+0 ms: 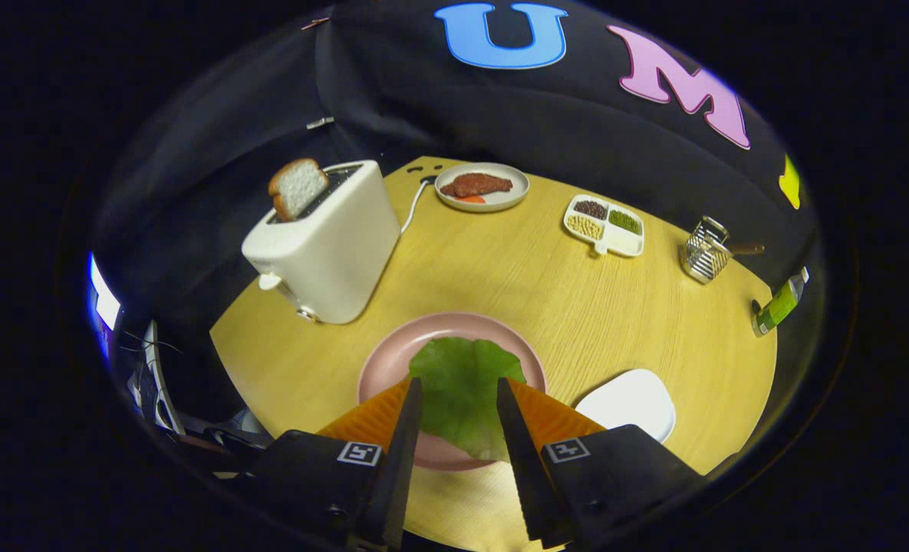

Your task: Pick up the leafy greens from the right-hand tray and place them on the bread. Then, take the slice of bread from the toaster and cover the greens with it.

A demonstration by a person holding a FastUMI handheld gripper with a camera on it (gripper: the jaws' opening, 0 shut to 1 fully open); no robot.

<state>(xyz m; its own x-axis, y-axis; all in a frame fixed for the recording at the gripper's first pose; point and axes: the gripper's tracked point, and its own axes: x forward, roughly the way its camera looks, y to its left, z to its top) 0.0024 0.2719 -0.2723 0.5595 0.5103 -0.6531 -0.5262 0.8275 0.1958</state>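
Observation:
A green leafy leaf point(462, 383) lies spread over the pink plate point(393, 360), and whatever sits under it is hidden. My gripper point(459, 383) hovers just above it, open, with the leaf showing in the gap between the two fingers and neither finger pressing on it. The white tray point(630, 402) lies just right of the plate, beside the right finger. Beyond the plate to the left stands the white toaster point(331, 245), with a slice of bread point(298, 188) sticking up out of its slot.
At the back of the round wooden table point(546, 291) sit a white plate with a brown meat piece point(482, 186) and a divided dish of grains point(604, 225). A wire basket point(706, 251) and a green bottle point(778, 307) stand at the right edge.

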